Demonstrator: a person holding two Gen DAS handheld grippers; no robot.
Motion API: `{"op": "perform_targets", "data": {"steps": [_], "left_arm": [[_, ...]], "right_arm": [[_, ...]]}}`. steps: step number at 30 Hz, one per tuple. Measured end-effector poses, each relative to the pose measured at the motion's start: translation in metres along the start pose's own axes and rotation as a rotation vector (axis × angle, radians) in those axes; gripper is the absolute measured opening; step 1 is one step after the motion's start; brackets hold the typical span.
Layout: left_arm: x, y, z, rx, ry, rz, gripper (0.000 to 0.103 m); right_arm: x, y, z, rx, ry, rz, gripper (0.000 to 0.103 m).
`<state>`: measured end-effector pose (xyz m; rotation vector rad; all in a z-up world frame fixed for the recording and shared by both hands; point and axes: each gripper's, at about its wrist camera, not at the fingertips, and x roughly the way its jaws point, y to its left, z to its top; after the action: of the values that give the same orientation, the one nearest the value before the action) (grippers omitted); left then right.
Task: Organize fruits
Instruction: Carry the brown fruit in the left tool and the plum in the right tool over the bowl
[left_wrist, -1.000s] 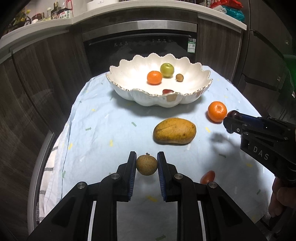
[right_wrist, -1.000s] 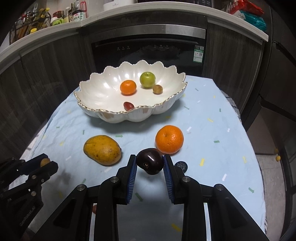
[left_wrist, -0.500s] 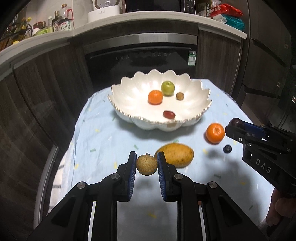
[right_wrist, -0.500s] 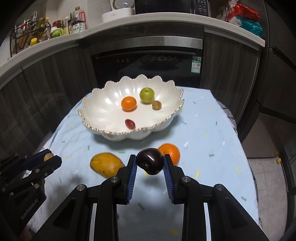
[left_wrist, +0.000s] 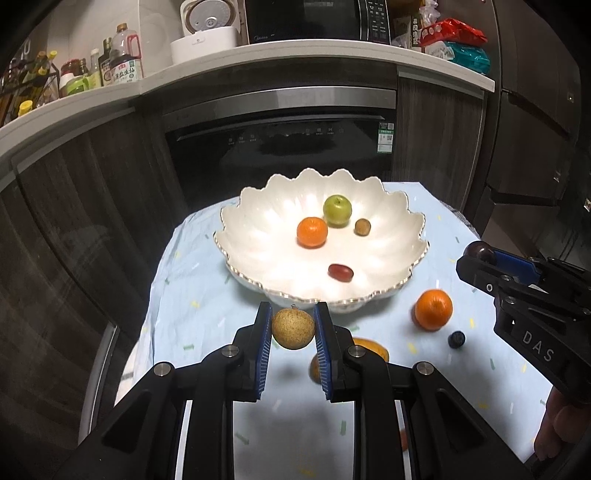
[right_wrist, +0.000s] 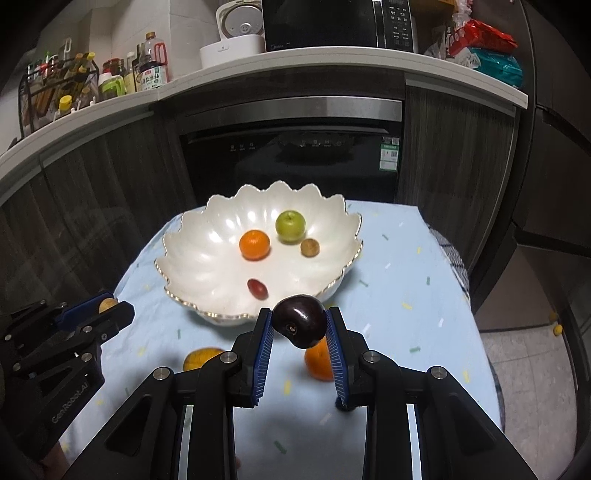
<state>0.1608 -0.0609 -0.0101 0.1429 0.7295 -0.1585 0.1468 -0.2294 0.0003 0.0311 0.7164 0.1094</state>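
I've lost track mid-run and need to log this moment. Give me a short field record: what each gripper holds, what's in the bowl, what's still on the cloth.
left gripper: shut on a tan speckled round fruit, held above the cloth
right gripper: shut on a dark plum
bowl: white, scalloped; holds a small orange, green apple, small brown fruit, red grape
blue cloth: larger orange, blueberry, mango partly hidden behind the fingers
task status: both held fruits not yet in the bowl
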Motion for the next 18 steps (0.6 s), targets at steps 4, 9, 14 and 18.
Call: {"op": "perform_targets", "data": {"steps": [4,9,14,18], "left_arm": [[0.006,0.001,0.009,0.003,-0.009,-0.002,0.023],[0.015,0.003,0.017,0.001,-0.009,-0.008,0.023],[0.023,0.004,0.021,-0.002,-0.006,-0.009,0.023],[0.036,0.007,0.027,-0.006,-0.001,-0.006,0.023]], "right_arm": [[0.004,-0.001,0.007,0.0,-0.008,-0.001,0.03],[0.011,-0.003,0.016,-0.002,-0.014,-0.004,0.03],[0.017,-0.004,0.022,-0.006,-0.014,-0.004,0.03],[0.026,-0.006,0.028,-0.009,-0.011,-0.001,0.03]]}}
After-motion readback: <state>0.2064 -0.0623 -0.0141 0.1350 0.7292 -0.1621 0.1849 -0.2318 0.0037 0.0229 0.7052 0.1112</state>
